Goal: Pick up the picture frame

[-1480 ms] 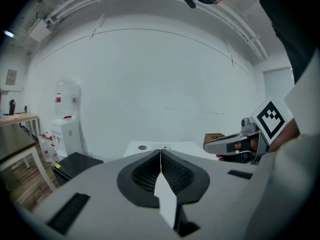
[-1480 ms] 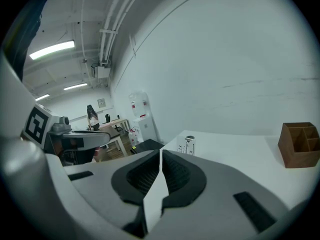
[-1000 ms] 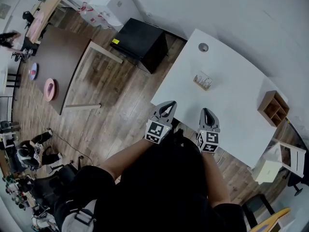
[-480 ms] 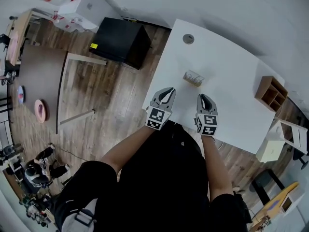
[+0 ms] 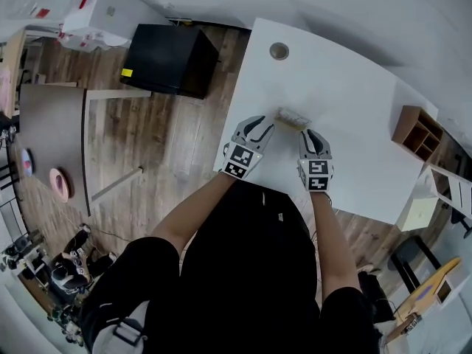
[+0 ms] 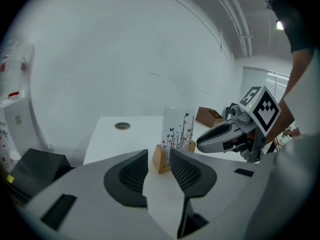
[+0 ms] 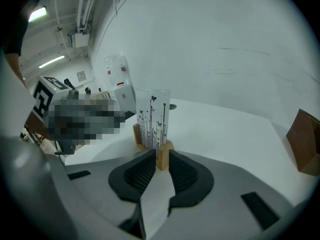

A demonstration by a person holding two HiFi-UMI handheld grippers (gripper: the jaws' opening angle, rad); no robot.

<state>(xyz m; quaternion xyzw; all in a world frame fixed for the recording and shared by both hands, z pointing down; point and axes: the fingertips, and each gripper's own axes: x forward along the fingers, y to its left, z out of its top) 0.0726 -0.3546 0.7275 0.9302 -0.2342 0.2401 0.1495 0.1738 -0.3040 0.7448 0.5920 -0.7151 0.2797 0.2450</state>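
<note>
The picture frame (image 5: pixel 292 117), a clear panel printed with flowers and butterflies in a wooden base, stands upright on the white table (image 5: pixel 346 124). My left gripper (image 5: pixel 263 124) is at its left end and my right gripper (image 5: pixel 310 133) at its right end. In the left gripper view the jaws of the left gripper (image 6: pixel 159 160) are opening, with a wide gap, and the base end of the frame (image 6: pixel 177 134) lies just past their tips. In the right gripper view the right gripper (image 7: pixel 161 159) is opening slightly, and the other end of the frame's (image 7: pixel 153 119) base sits at the narrow gap.
A small wooden organiser box (image 5: pixel 415 133) stands at the table's right end. A round cable hole (image 5: pixel 279 50) is at the far edge. A black cabinet (image 5: pixel 168 59) and white boxes (image 5: pixel 96 9) sit on the wood floor to the left, beside a brown table (image 5: pixel 44 116).
Both grippers moved forward and down from the table's near edge to the two ends of the frame. The left jaws went from shut to wide apart; the right jaws parted a little.
</note>
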